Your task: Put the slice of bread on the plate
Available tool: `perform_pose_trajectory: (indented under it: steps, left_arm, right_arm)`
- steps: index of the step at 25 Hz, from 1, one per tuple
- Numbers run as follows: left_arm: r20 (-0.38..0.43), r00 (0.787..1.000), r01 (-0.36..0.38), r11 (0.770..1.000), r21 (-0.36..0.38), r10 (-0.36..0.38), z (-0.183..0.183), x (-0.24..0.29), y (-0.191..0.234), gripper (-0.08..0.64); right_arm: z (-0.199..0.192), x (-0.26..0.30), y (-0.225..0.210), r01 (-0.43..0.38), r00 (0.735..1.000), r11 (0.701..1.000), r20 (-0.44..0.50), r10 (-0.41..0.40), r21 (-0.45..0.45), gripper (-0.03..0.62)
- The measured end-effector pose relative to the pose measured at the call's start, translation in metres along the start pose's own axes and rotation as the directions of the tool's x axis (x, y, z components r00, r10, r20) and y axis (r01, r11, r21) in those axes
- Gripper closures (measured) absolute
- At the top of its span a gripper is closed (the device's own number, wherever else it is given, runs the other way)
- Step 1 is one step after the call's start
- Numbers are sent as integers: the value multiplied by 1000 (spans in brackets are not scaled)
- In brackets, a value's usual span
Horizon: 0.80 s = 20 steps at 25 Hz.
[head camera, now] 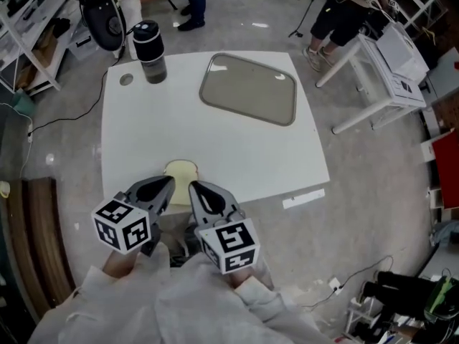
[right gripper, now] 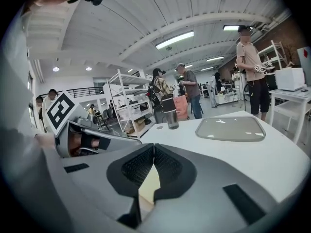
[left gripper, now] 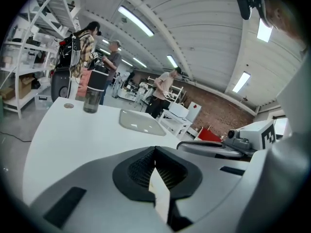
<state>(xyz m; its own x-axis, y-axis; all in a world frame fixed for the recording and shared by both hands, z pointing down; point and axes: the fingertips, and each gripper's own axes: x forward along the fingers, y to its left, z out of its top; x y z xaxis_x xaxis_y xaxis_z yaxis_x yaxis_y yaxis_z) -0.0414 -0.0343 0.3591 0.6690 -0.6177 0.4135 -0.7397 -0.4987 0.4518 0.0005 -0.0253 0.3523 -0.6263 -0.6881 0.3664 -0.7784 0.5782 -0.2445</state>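
While the slice of bread (head camera: pixel 179 169) lies at the near edge of the table (head camera: pixel 143 135), it is found just ahead of both grippers, between their tips. The left gripper (head camera: pixel 169 182) and the right gripper (head camera: pixel 192 186) are held side by side, each with its fingers pressed together on nothing. Neither is clearly nearer. The plate (head camera: pixel 249 88) is set well beyond, toward the far right, so opened fingers and a forward reach are judged necessary. The bread's long axis cannot be told.
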Motion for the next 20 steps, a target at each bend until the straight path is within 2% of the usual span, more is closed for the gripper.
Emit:
perform_pose_trajectory:
  steps: [7,13,20]
  left_arm:
    - [-5,1000,-20,999,33,21,0,-1,-1,551]
    - [-7,1000,-15,999,31,16,9,-4,7,551]
    - [-25,998,50,999,8,-50,11,-8,13,551]
  right_arm:
    - [0,-1,-9,6,1000,1000,9,-6,12,578]
    - [5,5,-12,25,1000,999,12,-26,24,578]
    - [16,12,-11,72,997,996,20,-73,46,579]
